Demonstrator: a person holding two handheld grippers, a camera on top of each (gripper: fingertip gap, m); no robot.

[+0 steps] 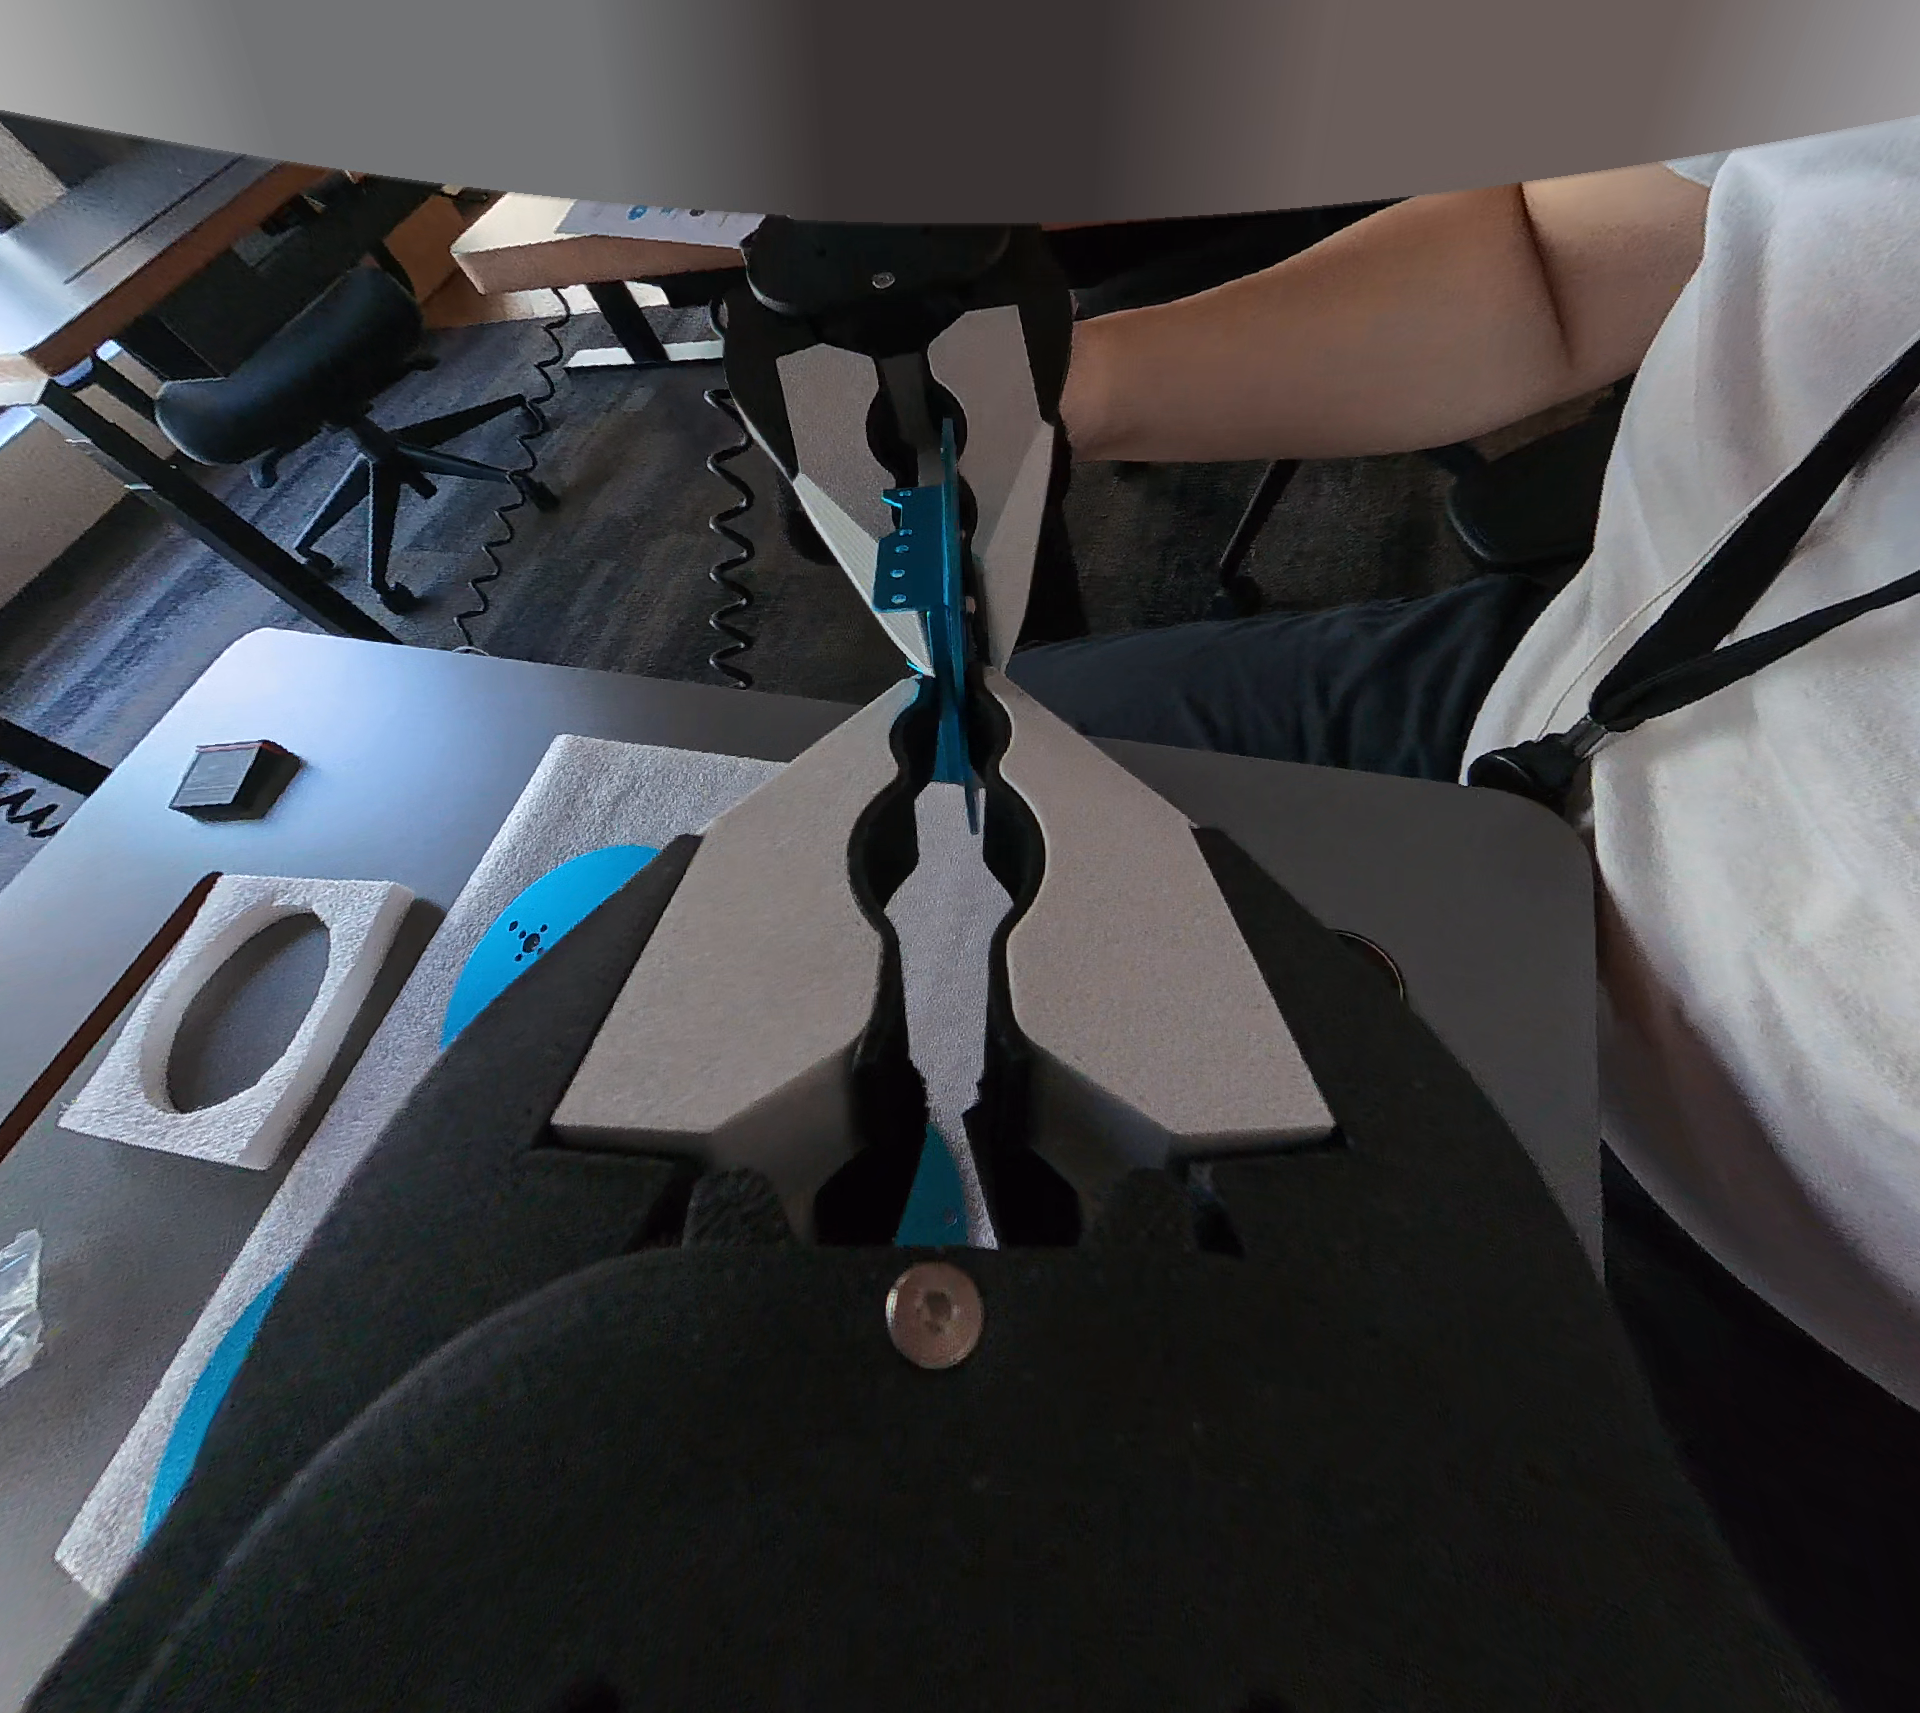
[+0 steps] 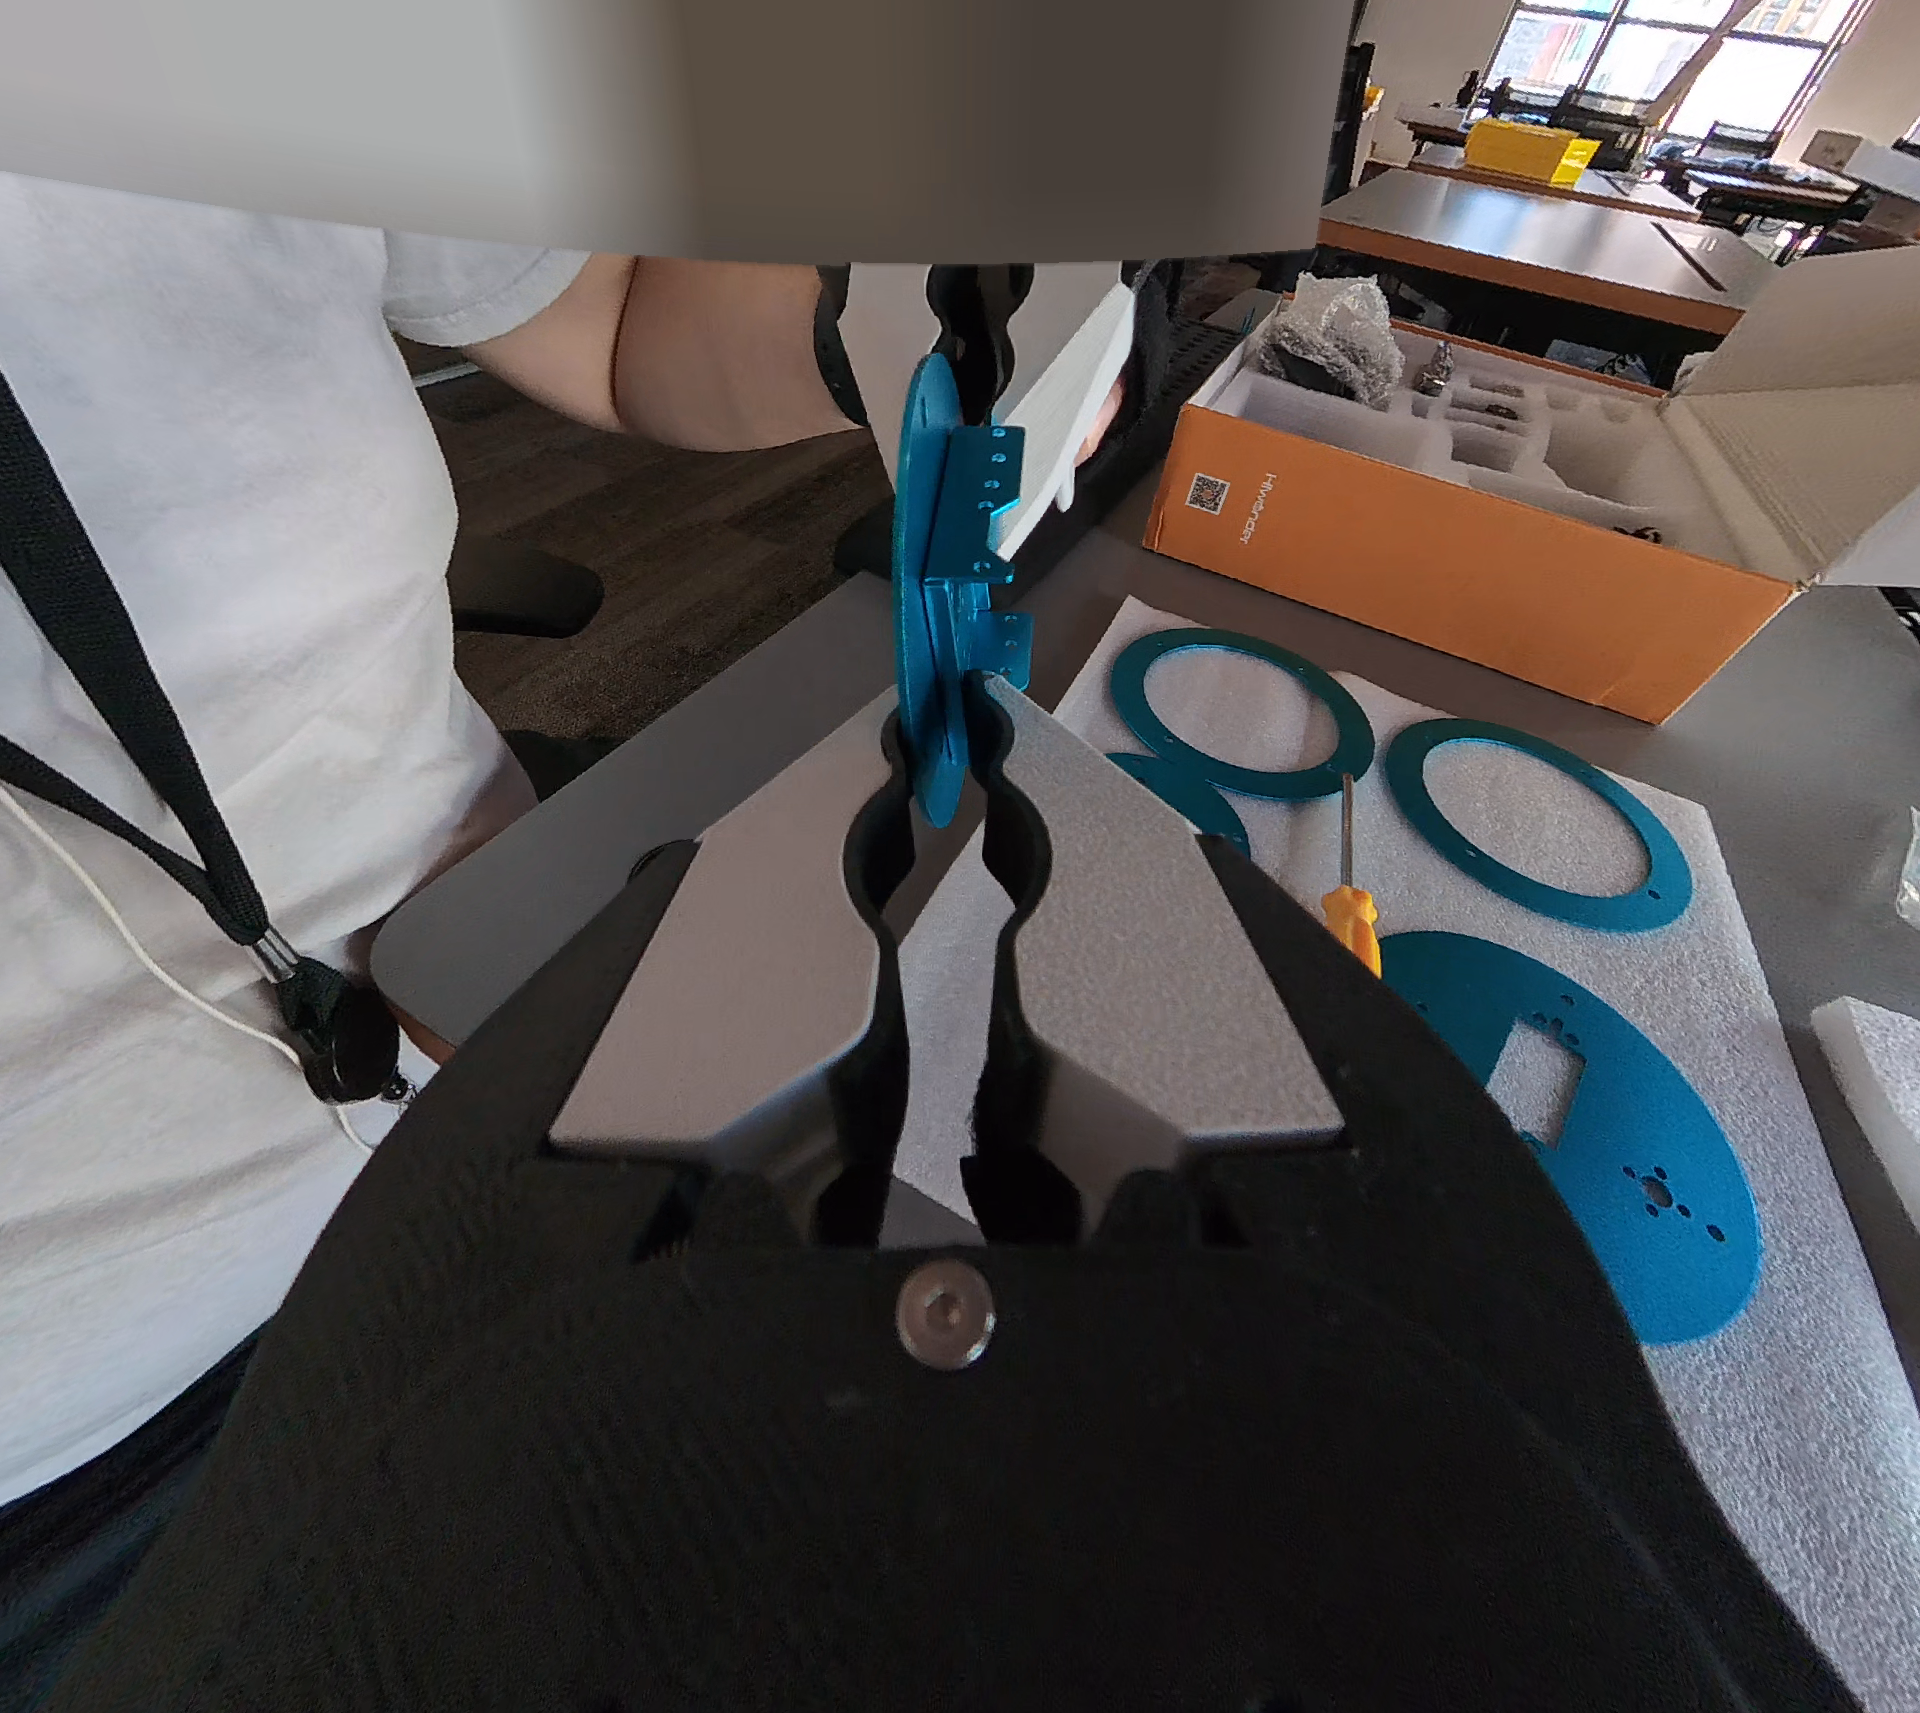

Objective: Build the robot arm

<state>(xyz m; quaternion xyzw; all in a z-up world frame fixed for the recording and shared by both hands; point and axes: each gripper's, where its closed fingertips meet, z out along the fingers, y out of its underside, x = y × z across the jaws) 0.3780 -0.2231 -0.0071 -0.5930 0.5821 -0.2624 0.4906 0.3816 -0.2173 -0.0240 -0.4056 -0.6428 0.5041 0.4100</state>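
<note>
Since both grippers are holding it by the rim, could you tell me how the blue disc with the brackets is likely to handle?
The blue disc looks like thin metal, so probably stiff. Pinched edge-on between the left gripper and right gripper, its smooth faces might slip or pivot. The brackets on one face likely make it lopsided.

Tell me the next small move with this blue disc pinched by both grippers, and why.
Probably hold steady and let one gripper let go. The blue disc with its brackets hangs edge-on above the table, pinched by the right gripper and the left gripper from opposite ends.
</note>
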